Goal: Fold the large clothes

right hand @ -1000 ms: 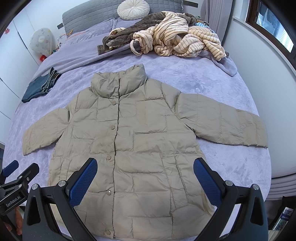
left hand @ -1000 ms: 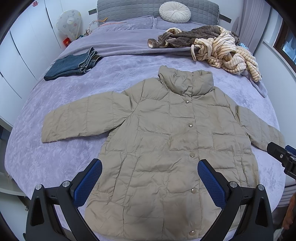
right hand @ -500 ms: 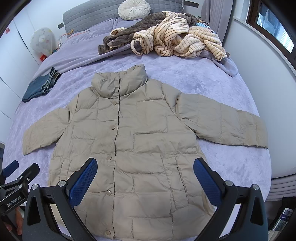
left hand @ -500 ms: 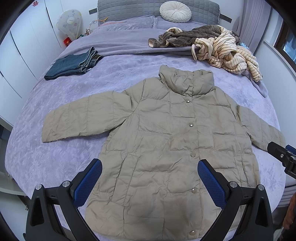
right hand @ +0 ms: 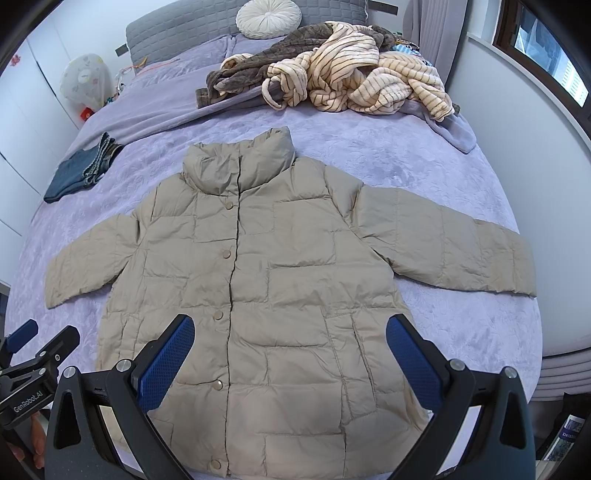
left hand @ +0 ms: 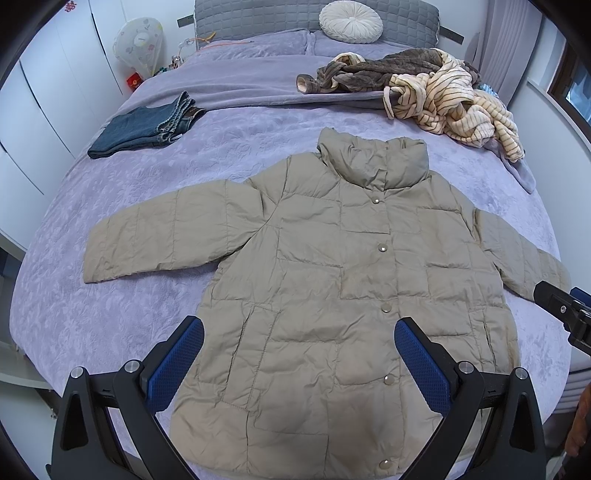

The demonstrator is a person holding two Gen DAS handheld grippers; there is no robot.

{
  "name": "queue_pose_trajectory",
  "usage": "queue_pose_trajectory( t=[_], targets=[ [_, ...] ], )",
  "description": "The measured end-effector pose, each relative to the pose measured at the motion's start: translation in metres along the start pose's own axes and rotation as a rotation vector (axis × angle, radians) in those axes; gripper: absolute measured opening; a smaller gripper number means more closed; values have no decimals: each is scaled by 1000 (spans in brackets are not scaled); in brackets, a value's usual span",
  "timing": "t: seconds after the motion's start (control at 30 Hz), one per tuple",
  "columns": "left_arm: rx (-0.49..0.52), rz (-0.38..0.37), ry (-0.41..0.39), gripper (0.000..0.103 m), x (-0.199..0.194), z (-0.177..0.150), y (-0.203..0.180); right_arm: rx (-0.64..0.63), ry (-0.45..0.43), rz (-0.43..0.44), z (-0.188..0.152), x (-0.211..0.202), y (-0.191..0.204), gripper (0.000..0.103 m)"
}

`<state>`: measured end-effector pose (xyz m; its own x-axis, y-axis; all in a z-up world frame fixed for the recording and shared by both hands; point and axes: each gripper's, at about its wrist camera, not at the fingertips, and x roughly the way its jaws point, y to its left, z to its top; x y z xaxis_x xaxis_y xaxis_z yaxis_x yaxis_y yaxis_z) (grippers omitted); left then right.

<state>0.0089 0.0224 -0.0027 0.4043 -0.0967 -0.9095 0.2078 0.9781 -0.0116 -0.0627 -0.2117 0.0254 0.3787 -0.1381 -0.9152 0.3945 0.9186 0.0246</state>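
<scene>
Both grippers, left gripper point(left hand: 298, 360) and right gripper point(right hand: 290, 354), hover wide open and empty over the flat jacket point(left hand: 332, 295); each should pinch a sleeve cuff at 9 and 3 o'clock, folding inward.

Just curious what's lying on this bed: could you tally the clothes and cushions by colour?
Beige quilted puffer jacket: 1
Blue folded denim jeans: 1
Brown fleece garment: 1
Cream striped fleece garment: 1
White round pleated cushion: 1
Total: 5
</scene>
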Motion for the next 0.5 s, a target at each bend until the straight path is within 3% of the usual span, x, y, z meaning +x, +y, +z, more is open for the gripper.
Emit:
queue_pose_trajectory(
  t=[0.5],
  targets=[
    [-2, 5, 8, 103, 7, -1, 3, 0, 1, 1, 2, 1, 1, 103]
  ],
)
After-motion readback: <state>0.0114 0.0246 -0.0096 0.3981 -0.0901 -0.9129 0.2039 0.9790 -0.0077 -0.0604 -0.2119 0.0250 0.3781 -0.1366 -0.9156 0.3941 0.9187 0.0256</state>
